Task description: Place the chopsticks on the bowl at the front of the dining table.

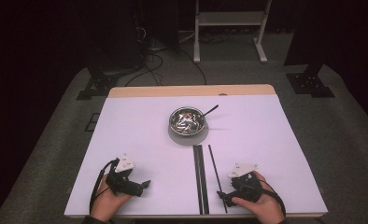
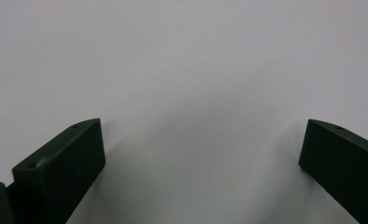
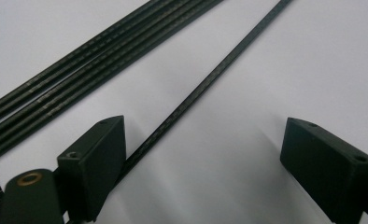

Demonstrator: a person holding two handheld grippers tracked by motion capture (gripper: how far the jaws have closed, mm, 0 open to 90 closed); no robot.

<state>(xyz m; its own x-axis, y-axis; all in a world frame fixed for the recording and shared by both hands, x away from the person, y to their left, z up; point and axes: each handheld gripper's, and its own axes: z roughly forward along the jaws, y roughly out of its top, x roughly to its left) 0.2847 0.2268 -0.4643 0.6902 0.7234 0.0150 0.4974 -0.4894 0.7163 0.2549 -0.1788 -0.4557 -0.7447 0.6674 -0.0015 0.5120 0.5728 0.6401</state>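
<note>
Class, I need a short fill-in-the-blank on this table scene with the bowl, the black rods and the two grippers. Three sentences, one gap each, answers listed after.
1. The metal bowl has a ____ resting in it, handle pointing outward.
2. The single black rod lies between the ____ gripper's jaws.
3. The left gripper's jaws are ____, with nothing between them.

Missing words: spoon; right; open

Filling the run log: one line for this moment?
left gripper: open, over bare table | right gripper: open, beside single black rod | rod bundle, bowl: untouched
</note>
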